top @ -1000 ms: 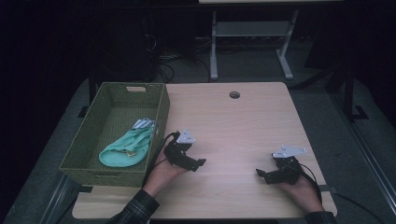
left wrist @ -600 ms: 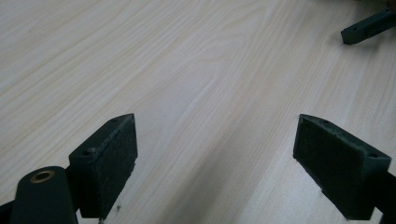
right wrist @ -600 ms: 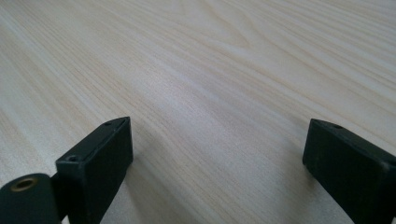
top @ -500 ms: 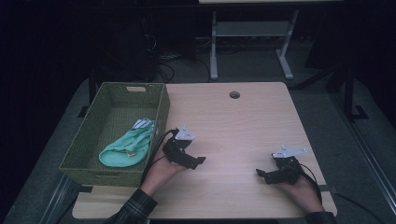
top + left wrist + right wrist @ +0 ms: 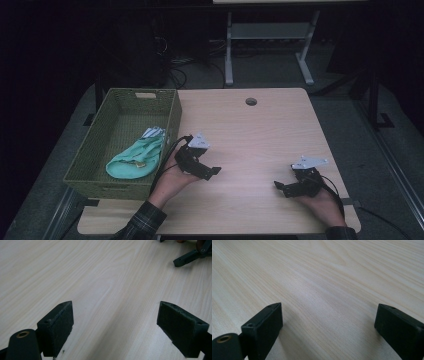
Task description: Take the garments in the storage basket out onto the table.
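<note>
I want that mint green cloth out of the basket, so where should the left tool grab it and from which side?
Probably from straight above: the basket walls block a sideways approach. Pinch the raised fold near the middle of the mint green cloth, which lies bunched and loose. The left tool is open, beside the basket.

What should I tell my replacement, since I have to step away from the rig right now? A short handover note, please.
Left tool: open, empty, resting low over the pale wooden table, just right of the green woven basket.
Right tool: open, empty, low over the table near its right front corner.
Things: a mint-green cloth pouch lies inside the basket, with a small white striped item beside it.
Done: both items sit in the basket; neither tool holds anything.
Left: probably nothing to move on the table; check whether the job calls for more.
</note>
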Demonstrator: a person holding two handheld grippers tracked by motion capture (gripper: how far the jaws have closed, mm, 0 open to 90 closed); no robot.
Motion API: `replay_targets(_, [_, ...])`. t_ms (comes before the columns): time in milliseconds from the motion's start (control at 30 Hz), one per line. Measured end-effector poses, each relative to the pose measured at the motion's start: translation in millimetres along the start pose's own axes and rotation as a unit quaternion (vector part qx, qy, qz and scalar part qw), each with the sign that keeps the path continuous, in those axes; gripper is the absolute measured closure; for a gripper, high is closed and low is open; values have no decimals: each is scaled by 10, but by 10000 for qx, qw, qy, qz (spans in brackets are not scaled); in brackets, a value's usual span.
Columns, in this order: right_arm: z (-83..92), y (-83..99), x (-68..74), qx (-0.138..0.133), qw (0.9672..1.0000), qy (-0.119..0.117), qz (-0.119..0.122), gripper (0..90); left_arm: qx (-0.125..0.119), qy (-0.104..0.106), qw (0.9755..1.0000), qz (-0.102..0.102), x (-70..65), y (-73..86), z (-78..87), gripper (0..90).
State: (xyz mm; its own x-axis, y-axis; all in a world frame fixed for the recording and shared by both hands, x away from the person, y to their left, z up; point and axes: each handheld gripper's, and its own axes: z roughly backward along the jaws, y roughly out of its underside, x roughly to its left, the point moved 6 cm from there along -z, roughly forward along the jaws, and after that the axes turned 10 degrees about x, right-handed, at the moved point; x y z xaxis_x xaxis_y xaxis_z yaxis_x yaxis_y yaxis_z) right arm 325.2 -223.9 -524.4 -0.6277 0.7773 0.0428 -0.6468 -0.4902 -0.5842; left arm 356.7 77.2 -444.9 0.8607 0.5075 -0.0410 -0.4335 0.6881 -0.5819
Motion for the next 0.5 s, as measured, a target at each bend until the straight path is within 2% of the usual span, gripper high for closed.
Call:
replay_targets(100, [1,1,-1,5,10000,-3,5,77,-91,130,9999,45,1,-26,30,133])
replay_targets(200, [1,1,0,6,10000,-3,2,77,-106,162,9998,11,17,-50,60,133])
replay_targets(300, [2,1,0,11,10000,-4,4,77,-119,319,9994,72,23,-74,81,133])
replay_targets(400, [2,1,-1,13,10000,-2,6,77,-83,407,9991,16,7,-106,112,133])
replay_targets(500, [2,1,0,13,10000,-2,4,77,-14,360,9993,-123,11,-122,152,135])
